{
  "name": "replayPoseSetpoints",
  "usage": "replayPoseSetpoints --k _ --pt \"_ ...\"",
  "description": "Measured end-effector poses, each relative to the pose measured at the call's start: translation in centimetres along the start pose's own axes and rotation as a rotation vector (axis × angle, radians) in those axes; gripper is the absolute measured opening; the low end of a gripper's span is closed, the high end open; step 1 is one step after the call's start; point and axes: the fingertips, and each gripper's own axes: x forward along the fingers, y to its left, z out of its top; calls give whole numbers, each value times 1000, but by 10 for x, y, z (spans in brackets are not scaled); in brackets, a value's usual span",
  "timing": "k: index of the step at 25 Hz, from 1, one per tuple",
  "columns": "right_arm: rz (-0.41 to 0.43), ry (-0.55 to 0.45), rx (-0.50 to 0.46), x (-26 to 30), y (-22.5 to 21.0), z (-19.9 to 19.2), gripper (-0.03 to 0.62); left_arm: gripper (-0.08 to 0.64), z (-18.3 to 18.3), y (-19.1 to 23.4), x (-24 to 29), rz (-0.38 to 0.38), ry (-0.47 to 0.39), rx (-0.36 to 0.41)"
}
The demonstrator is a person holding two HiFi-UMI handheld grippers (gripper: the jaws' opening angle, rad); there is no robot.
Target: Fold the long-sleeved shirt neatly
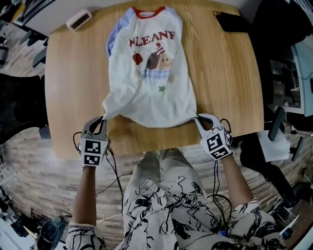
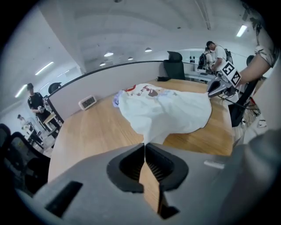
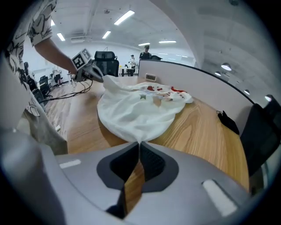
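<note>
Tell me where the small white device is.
In the head view, the small white device sits at the far left corner of the table, left of the collar of the shirt.

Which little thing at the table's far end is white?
The boxy gadget at the far left corner, left of the shirt; the lump at the far right is black.

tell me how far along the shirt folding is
Early. Done: the shirt lies spread, print up, on the table. In hand: the left gripper and right gripper each have jaws shut on a bottom hem corner. Left: no body fold shows yet; the hem likely has to go up toward the red collar.
</note>
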Motion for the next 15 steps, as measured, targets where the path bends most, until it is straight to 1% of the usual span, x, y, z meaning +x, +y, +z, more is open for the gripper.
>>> replayPoseSetpoints --k 2,5,7,9,11,14,15 --pt "-24 -49 54 -13 -8 6 21 14 -1 -2 -18 -1 -17 -73" --pt "-45 -117 183 -38 -22 11 21 14 -11 -14 -51 -18 -32 -204" --pt "-50 -141 259 -55 -26 10 20 14 -22 -26 -72 -28 -27 -268" --pt "-60 -144 299 -71 -24 5 20 14 -33 -38 -92 -32 -19 -316" --pt "-81 -136 319 -86 -18 -2 20 14 -43 -52 -109 -36 -15 -347" --pt "-106 -139 357 -109 -3 -16 20 14 -59 -75 -129 -46 -31 -404" --pt "-108 -134 368 -114 4 -22 20 14 -65 -84 -134 -50 -31 -413"
